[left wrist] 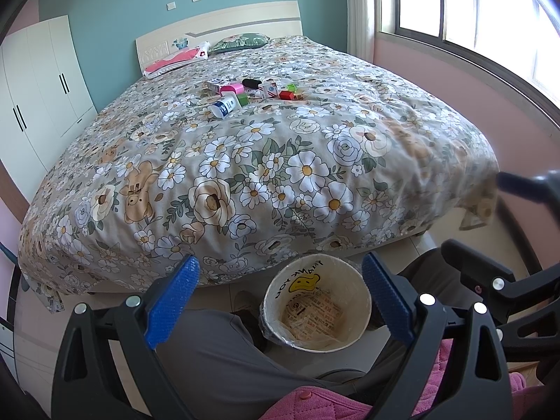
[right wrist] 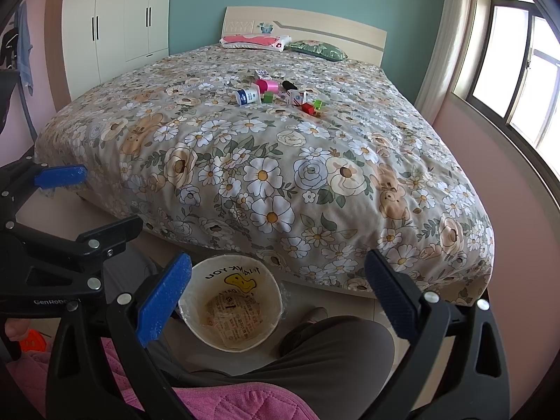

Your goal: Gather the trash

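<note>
Both jaws stand wide apart, gripping nothing: left gripper (left wrist: pixel 280 301), right gripper (right wrist: pixel 280 297). Filling mid-frame, the floral bed (left wrist: pixel 280 175) carries the trash pile (left wrist: pixel 245 92) in its upper centre, while the lined bin (left wrist: pixel 316 301) sits at bottom centre.

We see the bin (left wrist: pixel 316 302) on the floor at the foot of the bed (left wrist: pixel 245 161), between the person's legs. A cluster of small items (left wrist: pixel 245 92) lies on the bed's middle, toward the headboard. Two pillows (right wrist: pixel 280 43) rest against the headboard; the wardrobe (left wrist: pixel 38 80) stands left of the bed, the window (right wrist: pixel 518 70) right.
</note>
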The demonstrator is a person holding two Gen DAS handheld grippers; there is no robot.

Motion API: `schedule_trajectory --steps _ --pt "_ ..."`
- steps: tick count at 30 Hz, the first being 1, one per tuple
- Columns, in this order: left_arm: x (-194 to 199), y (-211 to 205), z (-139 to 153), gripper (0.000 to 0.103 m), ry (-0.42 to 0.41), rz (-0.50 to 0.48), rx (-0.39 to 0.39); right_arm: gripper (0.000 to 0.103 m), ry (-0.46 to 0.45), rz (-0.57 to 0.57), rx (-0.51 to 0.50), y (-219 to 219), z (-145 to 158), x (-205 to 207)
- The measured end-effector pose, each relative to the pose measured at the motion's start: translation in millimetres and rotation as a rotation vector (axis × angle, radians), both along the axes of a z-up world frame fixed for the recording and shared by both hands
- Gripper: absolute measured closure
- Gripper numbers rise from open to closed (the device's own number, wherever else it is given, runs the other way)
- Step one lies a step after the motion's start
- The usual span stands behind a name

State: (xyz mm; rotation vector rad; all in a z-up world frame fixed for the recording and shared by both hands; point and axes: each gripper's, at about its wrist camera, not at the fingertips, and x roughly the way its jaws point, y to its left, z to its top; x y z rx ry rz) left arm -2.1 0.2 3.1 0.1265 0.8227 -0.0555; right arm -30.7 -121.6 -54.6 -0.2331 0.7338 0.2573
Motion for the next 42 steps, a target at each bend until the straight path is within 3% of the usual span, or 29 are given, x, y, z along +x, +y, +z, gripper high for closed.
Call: schedule_trajectory --steps 15,21,30,42 --pt "0.8 -1.3 -3.3 0.007 0.003 -0.002 0.0 0.007 0.0 0.006 -0.006 2.4 -1.5 1.1" --pt "18.7 10.7 5.8 0.007 0.002 0.015 -0.025 0.007 -0.022 0.046 -0.003 5.0 8.2 14.4" --pt "82.7 40.6 29.6 0.008 -0.033 0.088 -0.049 0.007 -0.079 0.064 -0.02 10.4 34.8 73.9" --pt "204.9 68.3 26.8 0.008 -0.003 0.103 -0.025 0.007 -0.032 0.116 0.028 17.8 37.5 199.8"
